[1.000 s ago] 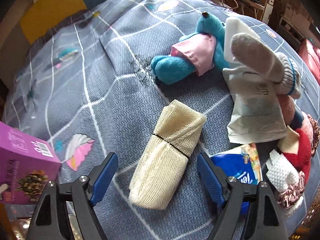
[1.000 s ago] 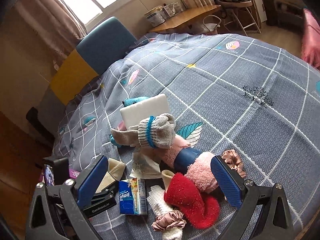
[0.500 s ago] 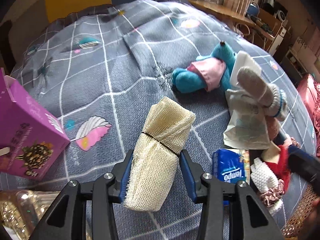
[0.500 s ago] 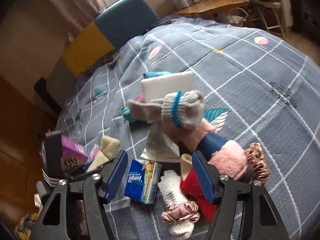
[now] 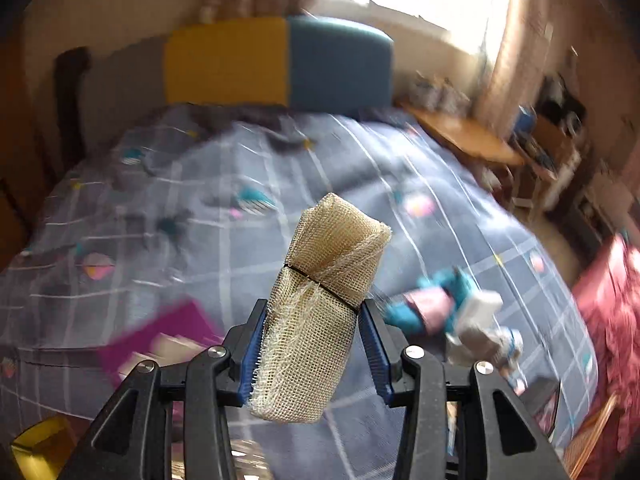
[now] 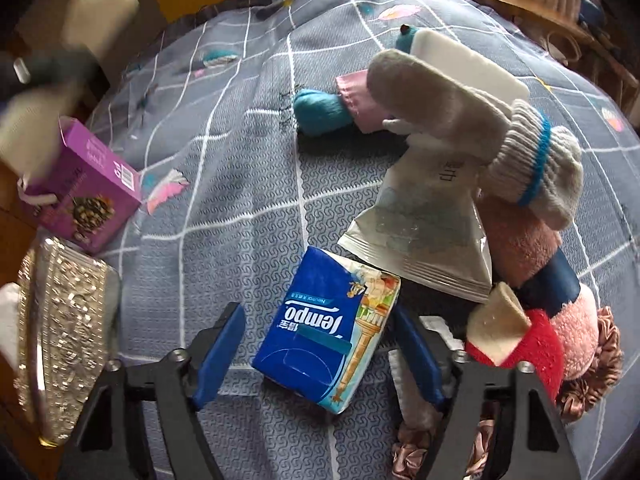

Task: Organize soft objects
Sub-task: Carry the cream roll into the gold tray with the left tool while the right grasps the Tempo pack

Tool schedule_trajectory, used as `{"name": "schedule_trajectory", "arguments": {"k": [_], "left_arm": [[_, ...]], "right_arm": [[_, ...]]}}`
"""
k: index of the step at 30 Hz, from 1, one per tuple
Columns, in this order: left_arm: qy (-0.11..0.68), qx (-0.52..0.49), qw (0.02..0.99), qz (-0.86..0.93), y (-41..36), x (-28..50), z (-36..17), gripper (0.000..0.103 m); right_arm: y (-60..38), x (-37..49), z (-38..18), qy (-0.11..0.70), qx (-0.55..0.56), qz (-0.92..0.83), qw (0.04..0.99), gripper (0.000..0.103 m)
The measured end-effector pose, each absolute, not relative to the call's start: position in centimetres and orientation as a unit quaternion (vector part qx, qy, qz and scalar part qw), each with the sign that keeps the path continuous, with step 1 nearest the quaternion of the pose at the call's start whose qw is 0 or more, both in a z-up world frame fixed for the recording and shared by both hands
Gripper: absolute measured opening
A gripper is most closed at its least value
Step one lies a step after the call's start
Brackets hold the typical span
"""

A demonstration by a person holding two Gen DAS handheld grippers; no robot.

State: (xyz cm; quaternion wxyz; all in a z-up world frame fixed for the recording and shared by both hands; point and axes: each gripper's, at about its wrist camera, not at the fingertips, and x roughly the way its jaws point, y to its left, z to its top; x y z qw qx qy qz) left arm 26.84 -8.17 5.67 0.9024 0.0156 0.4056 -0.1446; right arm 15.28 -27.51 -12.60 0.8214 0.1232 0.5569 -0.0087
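My left gripper (image 5: 313, 344) is shut on a cream mesh roll (image 5: 328, 280) bound by a thin black band, and holds it up in the air over the grey checked bedspread (image 5: 240, 248). In the right wrist view, my right gripper (image 6: 318, 314) points down at a blue Tempo tissue pack (image 6: 312, 360). The pack lies on the bedspread between the half-spread jaws, and a gap shows at the left pad. Behind it are piled a wipes packet (image 6: 424, 232), a grey mitten (image 6: 480, 128) with a blue stripe, a white block (image 6: 472, 64) and a teal plush toy (image 6: 320, 110).
Pink and red socks (image 6: 532, 344) and satin scrunchies (image 6: 600, 360) crowd the right of the pack. A purple box (image 6: 84, 192) and a glittery clear tray (image 6: 60, 328) sit at the bed's left edge. A yellow and blue headboard (image 5: 280, 64) stands beyond.
The left gripper closed on the mesh roll and lifted it off the bed. The right gripper narrowed its jaws and came down over the tissue pack.
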Motion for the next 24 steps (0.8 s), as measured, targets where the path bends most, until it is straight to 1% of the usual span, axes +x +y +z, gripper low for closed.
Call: {"name": "schedule_trajectory", "arguments": {"k": [1,4,6,9,13,17,19,22,24], "left_arm": [[0.392,0.006,0.911,-0.124,-6.0,27.2,6.6,0.045],[0.375,-0.019,0.925,-0.061,0.6,27.6,8.0,0.045],[0.374,-0.038,0.926,-0.018,5.2,27.4,7.9,0.045],[0.386,-0.066,0.920,0.031,11.8,25.7,6.3,0.045],[0.403,-0.097,0.907,0.066,17.9,21.3,3.1,0.045],[0.412,-0.130,0.898,0.080,21.1,15.8,-0.1,0.046],[0.429,-0.143,0.888,0.084,22.2,13.6,-2.1,0.047],[0.456,-0.168,0.871,0.074,22.6,11.2,-5.1,0.049],[0.467,-0.180,0.863,0.069,22.2,10.4,-6.5,0.052]], "right_arm": [[-27.5,15.3,-12.7,0.557,0.123,-0.008,0.821,0.062],[-27.6,15.3,-12.9,0.554,0.116,-0.006,0.824,0.061],[-27.4,15.1,-12.7,0.553,0.105,-0.004,0.826,0.060],[-27.3,14.9,-12.6,0.553,0.100,-0.004,0.827,0.061],[-27.2,15.1,-12.9,0.553,0.108,-0.003,0.826,0.060],[-27.5,14.9,-13.1,0.556,0.114,-0.004,0.824,0.060],[-27.3,14.8,-13.1,0.555,0.109,-0.006,0.825,0.060],[-26.6,14.9,-13.3,0.553,0.086,-0.011,0.829,0.060],[-26.2,14.7,-13.3,0.551,0.069,-0.013,0.832,0.060]]}}
